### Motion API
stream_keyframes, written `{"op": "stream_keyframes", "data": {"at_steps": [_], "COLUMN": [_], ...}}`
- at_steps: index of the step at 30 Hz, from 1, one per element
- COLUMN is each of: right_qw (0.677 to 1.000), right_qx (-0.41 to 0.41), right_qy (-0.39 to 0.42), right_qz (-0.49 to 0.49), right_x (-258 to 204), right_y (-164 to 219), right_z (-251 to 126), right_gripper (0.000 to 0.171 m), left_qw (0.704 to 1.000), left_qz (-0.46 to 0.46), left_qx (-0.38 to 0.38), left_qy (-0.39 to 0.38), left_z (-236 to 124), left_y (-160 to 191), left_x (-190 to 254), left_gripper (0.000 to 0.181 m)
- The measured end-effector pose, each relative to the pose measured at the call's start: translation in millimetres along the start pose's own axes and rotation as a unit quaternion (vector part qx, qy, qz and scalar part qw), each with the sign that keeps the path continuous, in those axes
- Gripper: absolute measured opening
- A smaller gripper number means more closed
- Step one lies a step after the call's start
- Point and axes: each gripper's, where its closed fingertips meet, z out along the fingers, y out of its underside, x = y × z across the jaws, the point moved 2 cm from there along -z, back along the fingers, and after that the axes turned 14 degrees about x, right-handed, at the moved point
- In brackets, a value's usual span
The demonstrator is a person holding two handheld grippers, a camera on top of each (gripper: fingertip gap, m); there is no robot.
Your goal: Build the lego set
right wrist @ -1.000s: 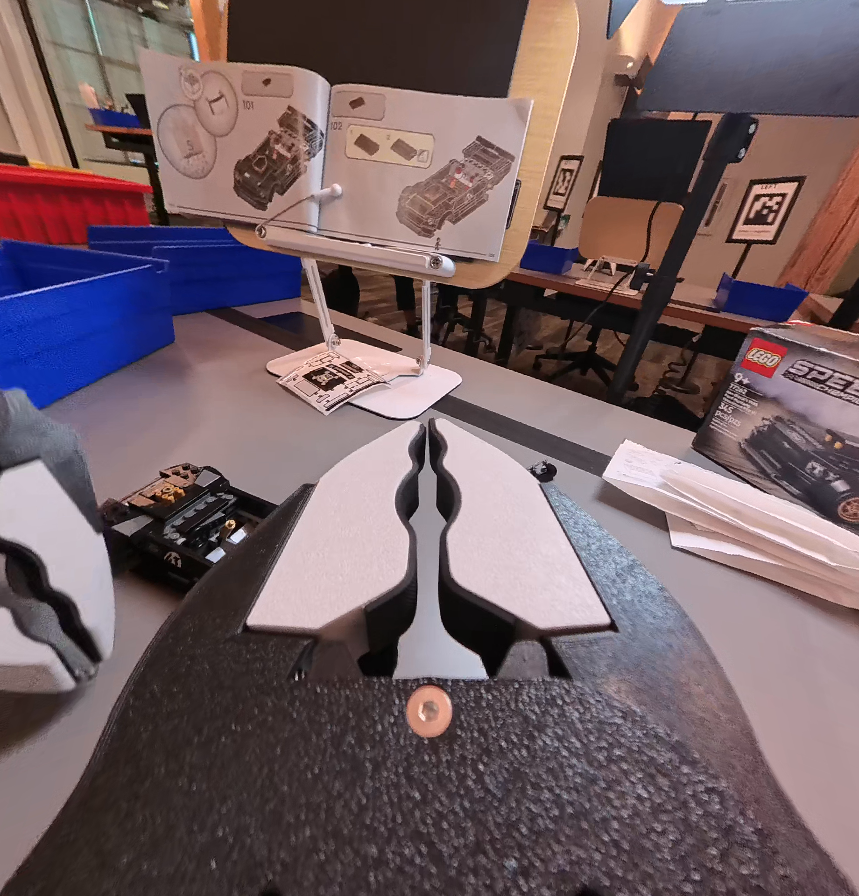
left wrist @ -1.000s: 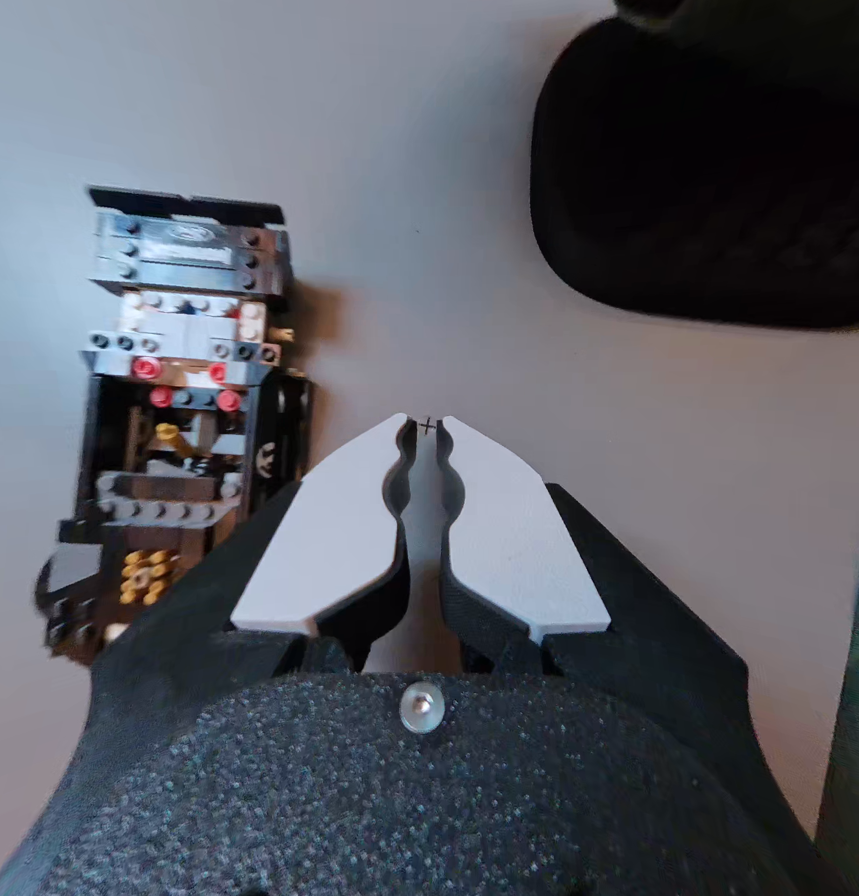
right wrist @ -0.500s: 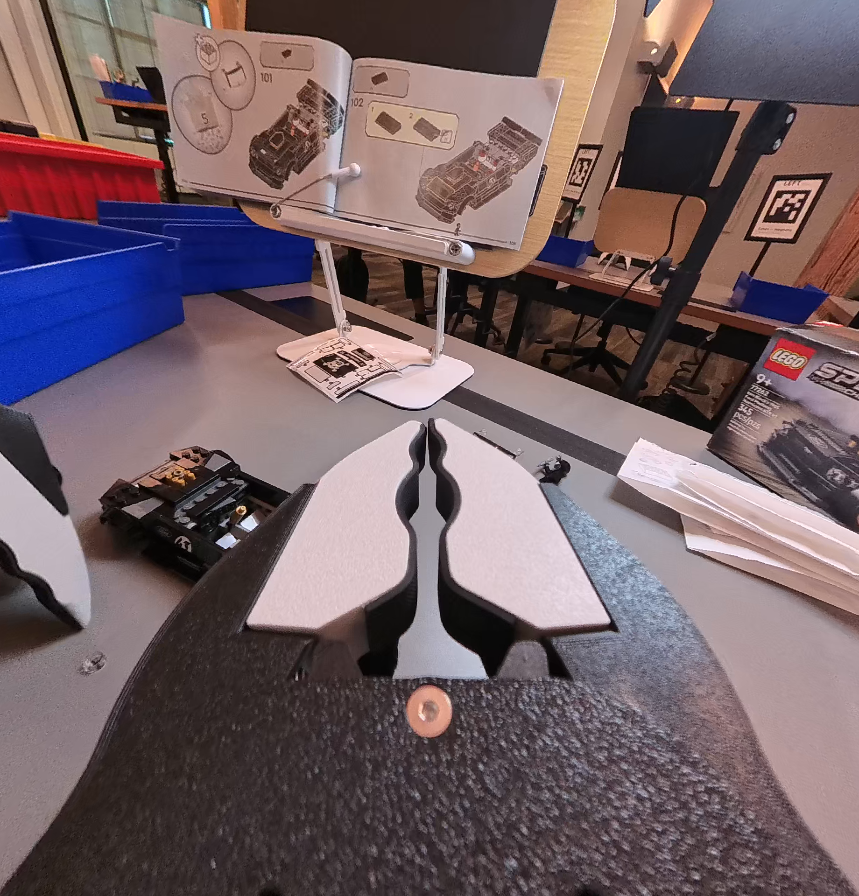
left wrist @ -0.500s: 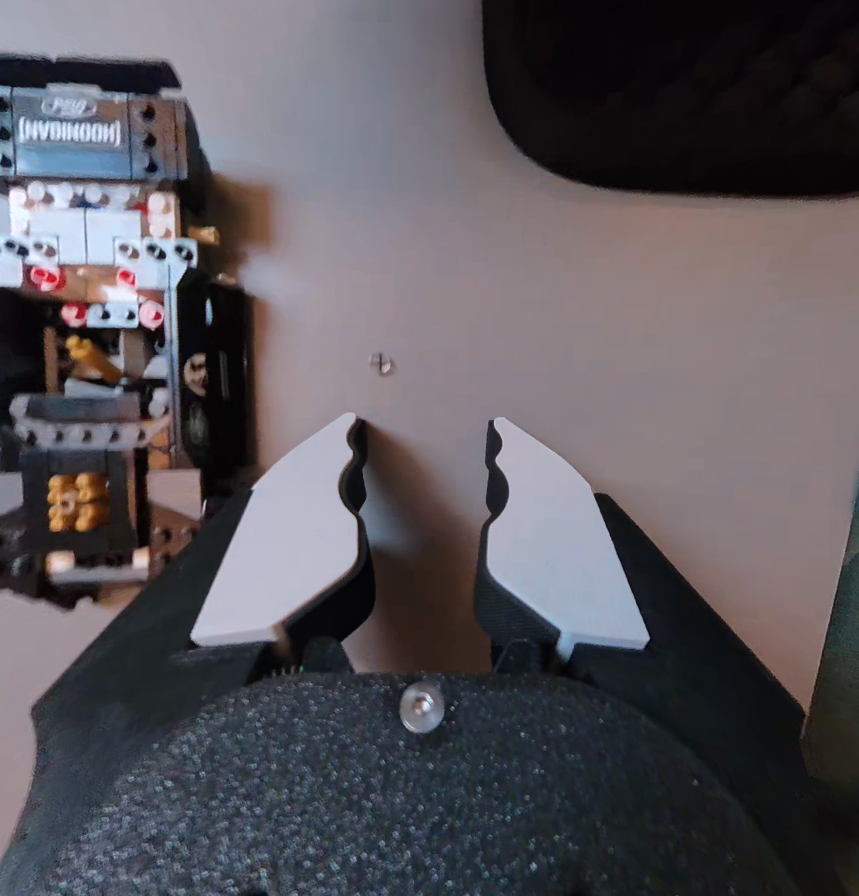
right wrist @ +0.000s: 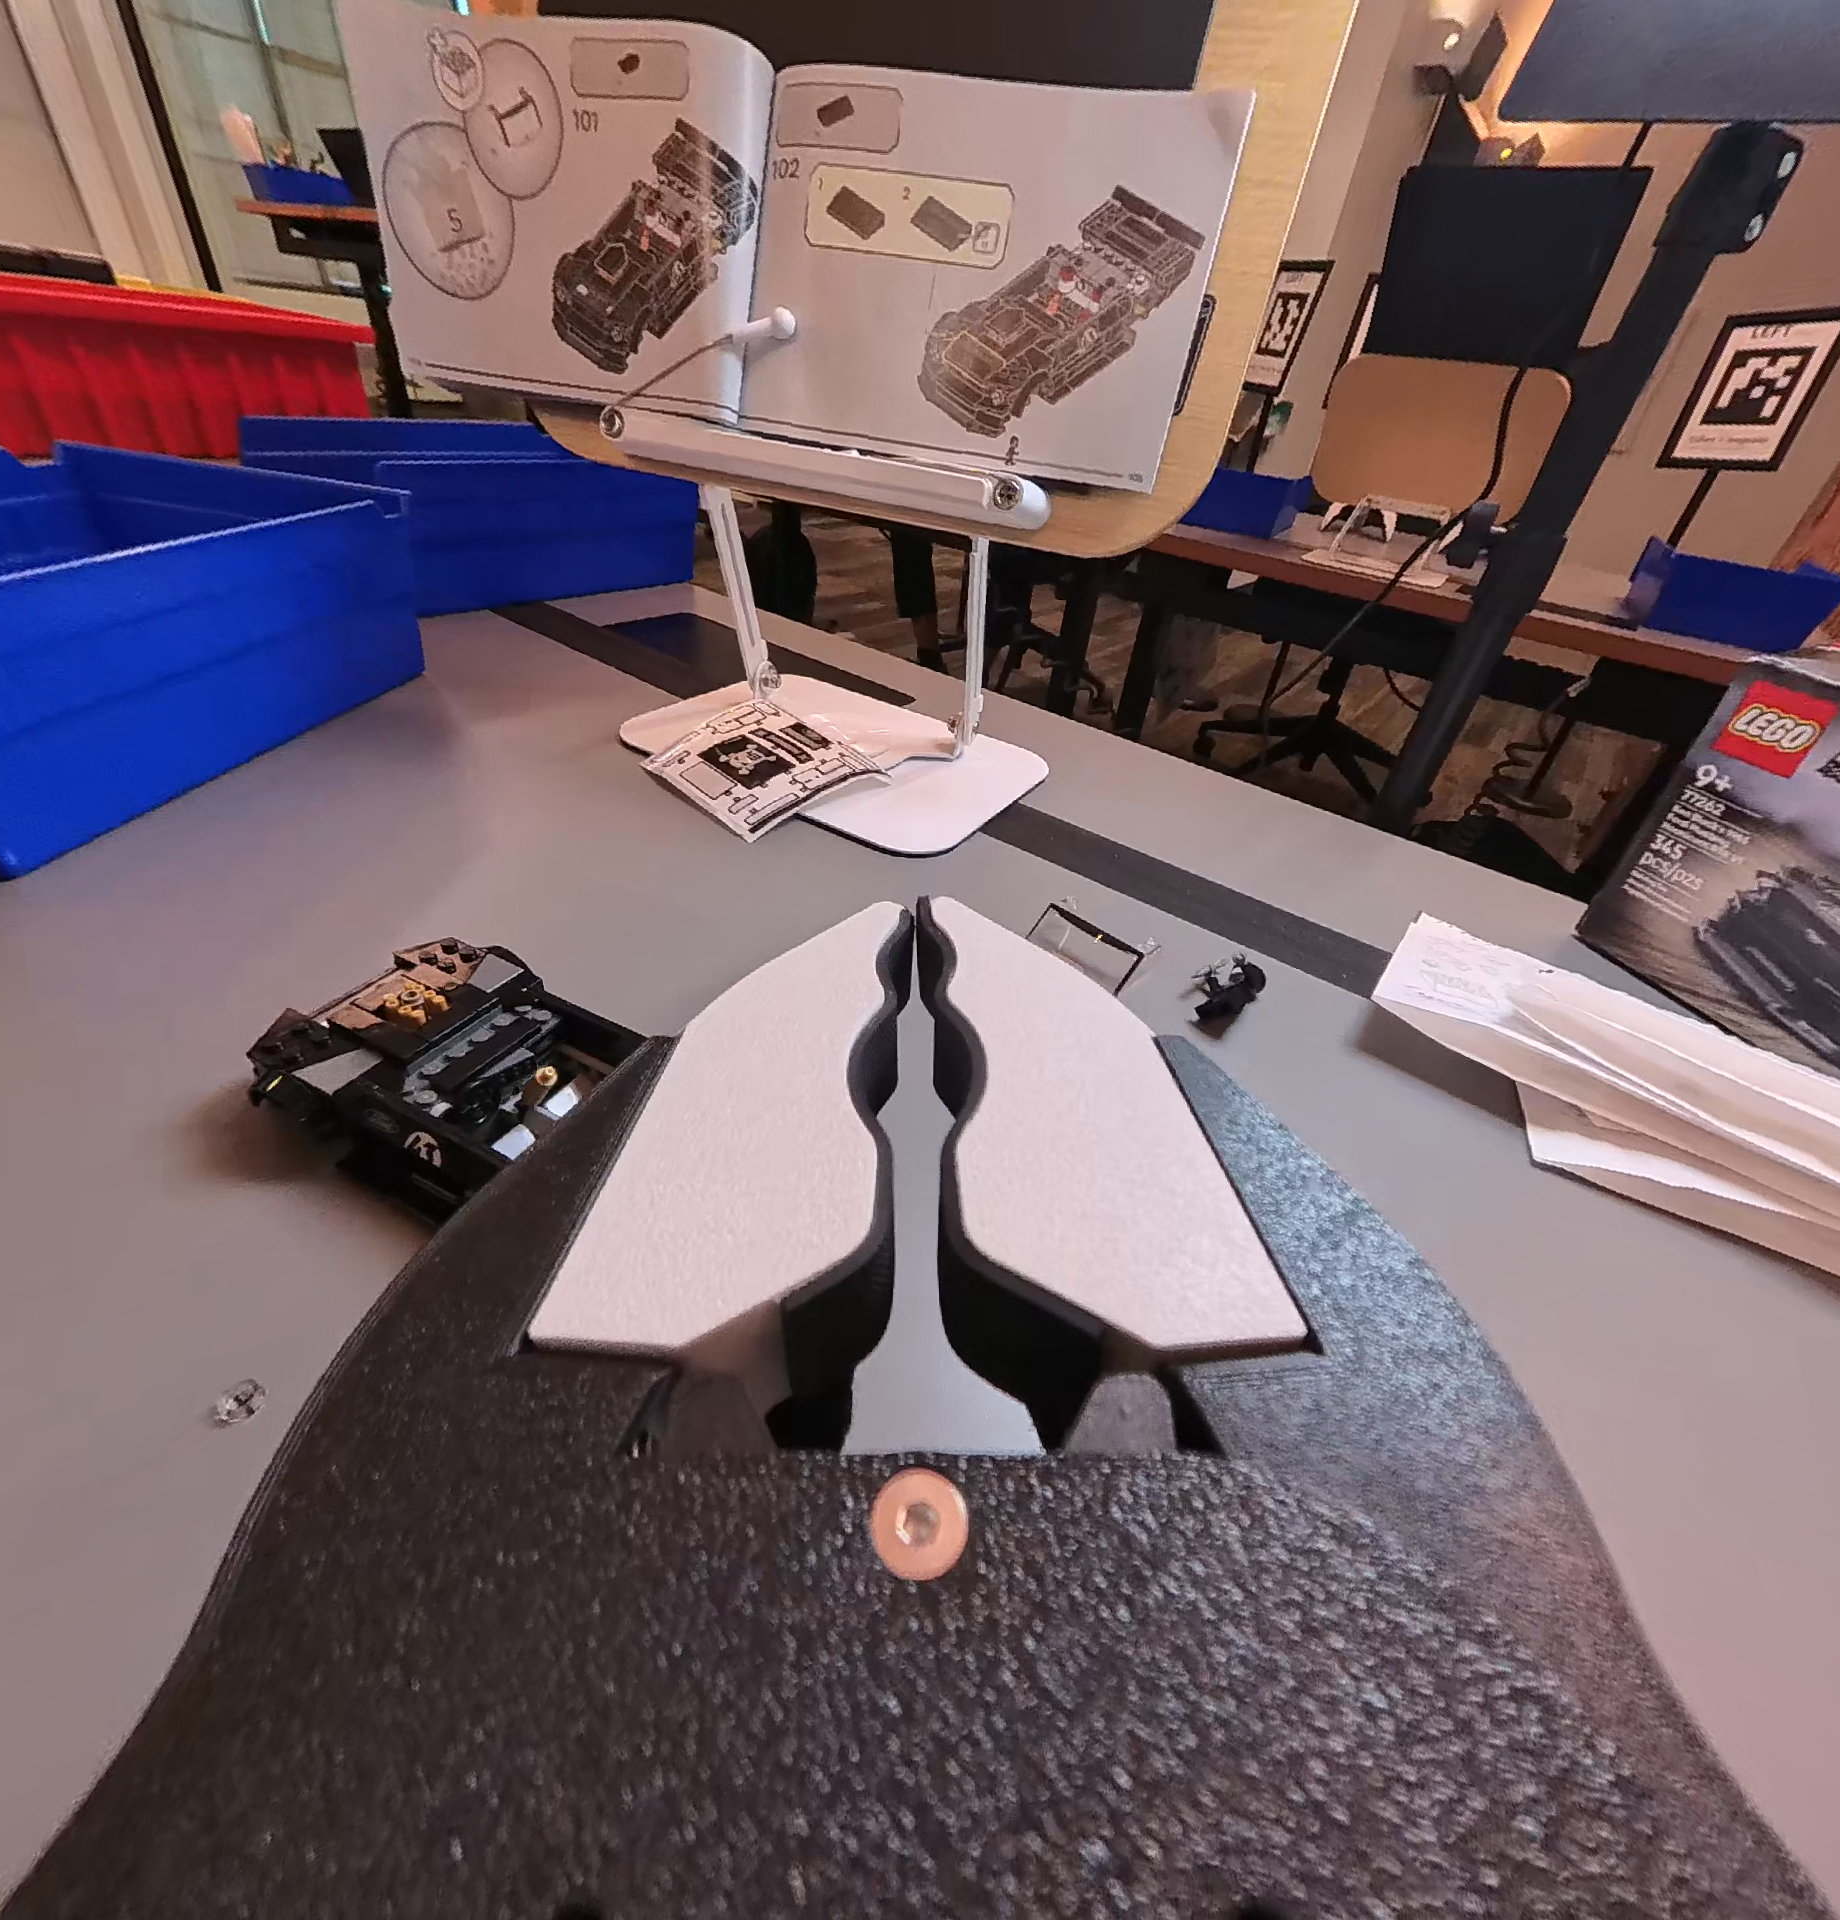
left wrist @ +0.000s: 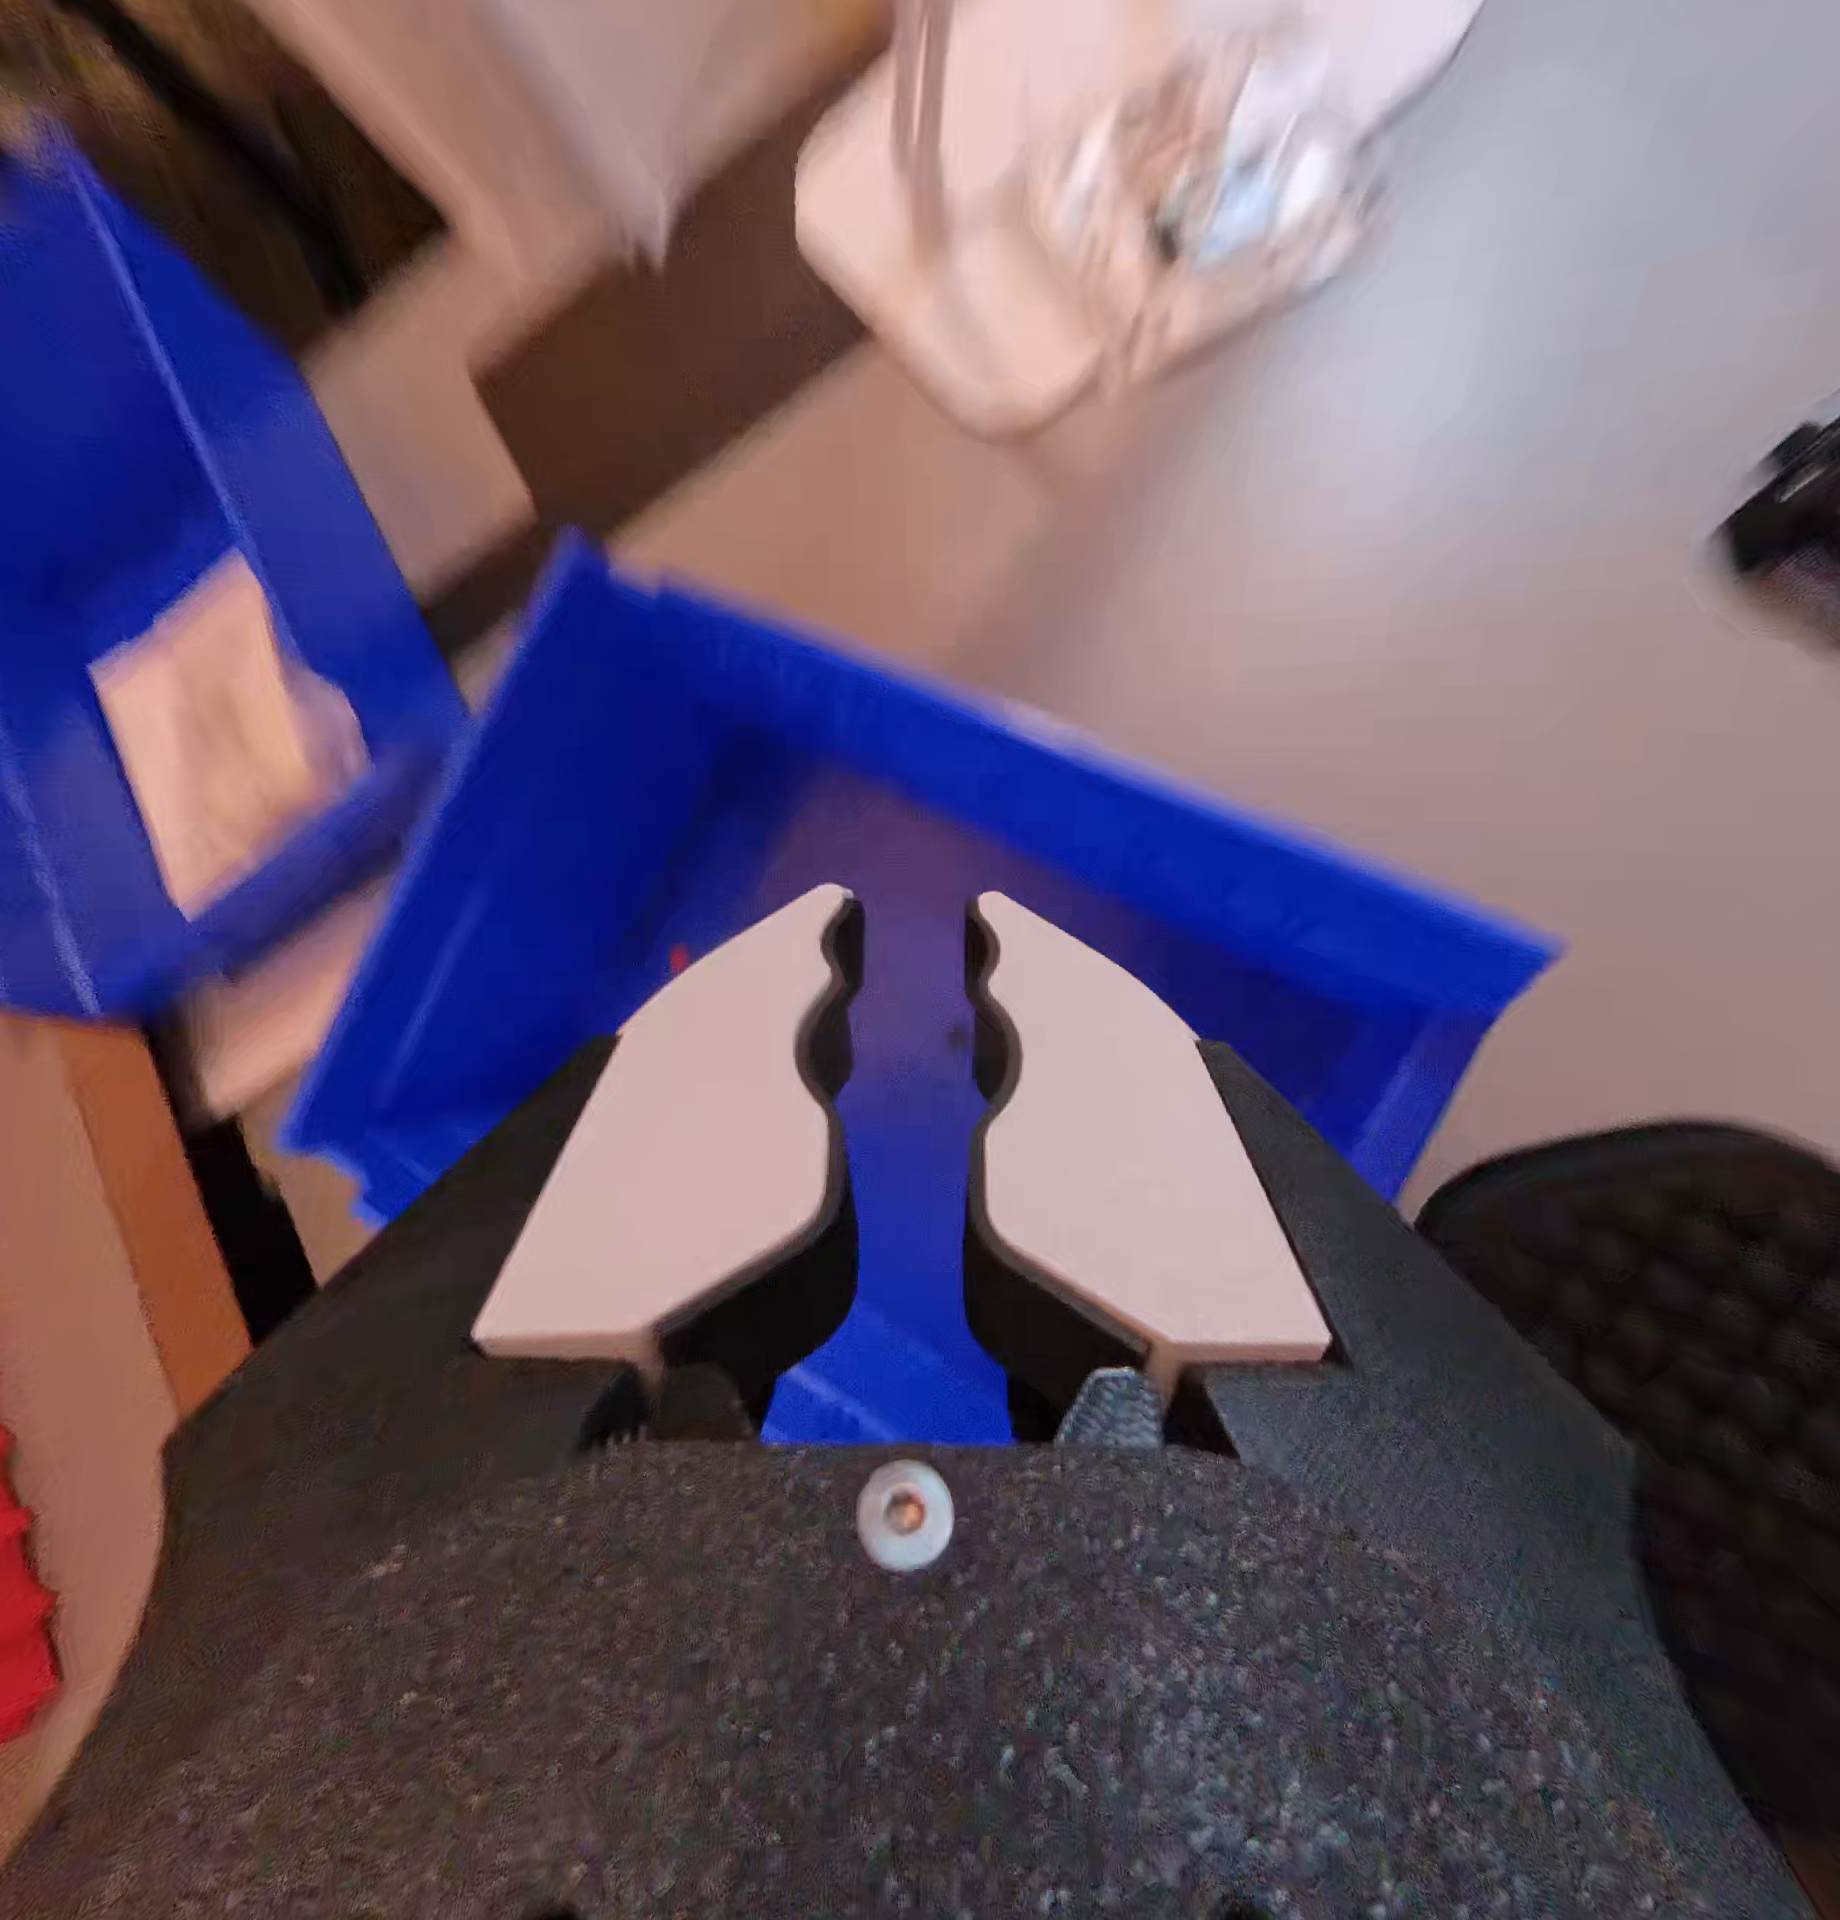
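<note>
Lego car (right wrist: 428, 1070), black and half-built, sits on the grey table (right wrist: 272, 1247) left of the right gripper (right wrist: 916, 914), whose fingers are closed on nothing. Left gripper (left wrist: 911, 909), slightly parted and empty, hangs over a blue bin (left wrist: 1103, 810). An instruction booklet (right wrist: 791, 249) stands behind; a printed set box (right wrist: 1768, 831) lies far right.

Two black, grainy-textured tools (left wrist: 911, 914) (right wrist: 916, 914), each with pale wavy-edged fingers (right wrist: 750, 1132) and one silver screw.
</note>
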Motion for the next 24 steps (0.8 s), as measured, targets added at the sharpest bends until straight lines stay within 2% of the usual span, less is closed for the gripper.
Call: {"op": "stream_keyframes", "data": {"at_steps": [2, 4, 7, 18, 21, 24], "right_qw": [1.000, 1.000, 1.000, 1.000, 1.000, 1.000], "right_qx": [0.000, -0.001, -0.003, -0.010, -0.012, -0.012], "right_qy": [-0.001, -0.001, 0.000, 0.001, 0.002, 0.001], "right_qz": [-0.004, -0.007, -0.007, 0.001, 0.003, 0.002], "right_x": [-0.9, -1.1, -0.6, 2.4, 3.0, 2.7], "right_y": [-0.7, -0.6, 1.0, 5.4, 6.3, 6.5], "right_z": [-0.1, -0.3, -0.5, -0.5, -0.5, -0.4], "right_gripper": [0.001, 0.000, 0.000, 0.000, 0.000, 0.000], "left_qw": [0.994, 0.982, 0.974, 0.967, 0.967, 0.967], "left_qz": [-0.057, -0.090, -0.075, -0.087, -0.094, -0.091], "left_qx": [-0.082, -0.136, -0.195, -0.220, -0.219, -0.217], "left_qy": [0.040, 0.090, 0.085, 0.095, 0.094, 0.097], "left_z": [21.9, 41.1, 60.1, 79.3, 79.9, 79.8], "left_y": [42.5, 76.2, 110.3, 131.9, 132.9, 132.5], "left_x": [-10.7, 0.2, 5.0, 8.8, 7.8, 9.8], "left_gripper": [0.019, 0.025, 0.027, 0.019, 0.007, 0.005]}}
